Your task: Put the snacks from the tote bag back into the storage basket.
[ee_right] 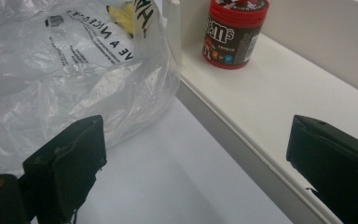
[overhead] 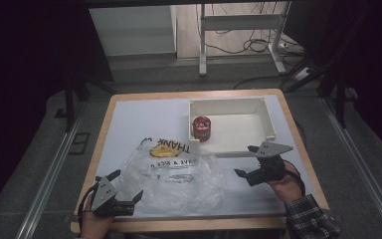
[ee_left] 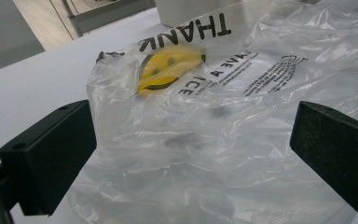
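1. The left gripper [overhead: 124, 188] is hovering at the near left edge of the plastic bag [overhead: 179, 174], and its jaws are standing wide apart with nothing between them yet. In the left gripper view the bag [ee_left: 223, 140] is lying flat and crumpled between the two black jaws.
2. The right gripper [overhead: 248, 162] is waiting just beside the bag's right edge, near the front wall of the white tray [overhead: 268, 122]. Its jaws are also standing apart and are holding nothing.
3. I think the thin film is the main risk: it is lying flat on the table [overhead: 129, 119], so a jaw may be sliding over it and catching nothing, or pinching both layers together so the mouth is staying closed.
4. If only one side is being lifted, the bag may be dragging across the smooth table.
5. The red candy can [overhead: 201, 128] is standing upright in the tray's near left corner, close to the bag's far edge. The tray wall [ee_right: 242, 140] is standing between the right gripper and the can, so a low reach could be hitting it.
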A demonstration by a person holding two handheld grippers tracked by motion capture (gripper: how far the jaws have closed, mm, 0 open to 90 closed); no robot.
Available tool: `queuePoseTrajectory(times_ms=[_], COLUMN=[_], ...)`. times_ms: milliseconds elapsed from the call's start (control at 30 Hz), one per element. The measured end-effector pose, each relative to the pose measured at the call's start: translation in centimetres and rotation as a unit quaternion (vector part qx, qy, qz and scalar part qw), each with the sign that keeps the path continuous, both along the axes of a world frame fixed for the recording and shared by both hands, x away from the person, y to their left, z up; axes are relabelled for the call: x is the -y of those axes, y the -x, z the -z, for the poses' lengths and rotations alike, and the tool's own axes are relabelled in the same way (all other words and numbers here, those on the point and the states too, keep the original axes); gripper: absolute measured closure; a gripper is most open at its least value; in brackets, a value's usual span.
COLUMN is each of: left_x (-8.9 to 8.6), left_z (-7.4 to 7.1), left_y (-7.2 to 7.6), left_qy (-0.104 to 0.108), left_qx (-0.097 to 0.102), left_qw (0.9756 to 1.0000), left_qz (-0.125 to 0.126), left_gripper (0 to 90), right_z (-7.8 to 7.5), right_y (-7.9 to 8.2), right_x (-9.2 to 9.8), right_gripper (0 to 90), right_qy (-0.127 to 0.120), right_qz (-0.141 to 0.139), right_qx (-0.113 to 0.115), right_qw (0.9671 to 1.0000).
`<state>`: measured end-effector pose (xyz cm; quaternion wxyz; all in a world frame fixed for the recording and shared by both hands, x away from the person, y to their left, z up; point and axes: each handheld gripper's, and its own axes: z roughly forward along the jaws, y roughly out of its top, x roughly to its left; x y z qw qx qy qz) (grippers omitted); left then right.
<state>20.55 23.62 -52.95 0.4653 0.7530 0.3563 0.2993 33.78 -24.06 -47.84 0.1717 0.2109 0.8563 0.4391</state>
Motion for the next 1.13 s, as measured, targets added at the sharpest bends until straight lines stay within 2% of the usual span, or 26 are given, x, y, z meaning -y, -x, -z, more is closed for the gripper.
queuePoseTrajectory(times_ms=[667,800,1133], left_x=[0.0,0.0,0.1], left_z=[0.0,0.0,0.0], left_y=[0.0,0.0,0.0], left_qy=[-0.001,-0.002,-0.002], left_qx=[0.000,0.000,0.000], left_qw=[1.0000,1.0000,1.0000], left_qz=[0.000,-0.001,-0.001], left_gripper=[0.3,0.3,0.3], right_z=[0.3,0.4,0.4], right_y=[1.4,1.7,2.1], right_x=[2.0,2.5,3.2], right_gripper=[4.9,4.9,4.9], right_qy=[0.002,0.003,-0.005], right_qz=[0.014,0.019,0.024], right_qx=[0.006,-0.004,-0.008], right_qw=[0.9999,0.9998,0.9997])
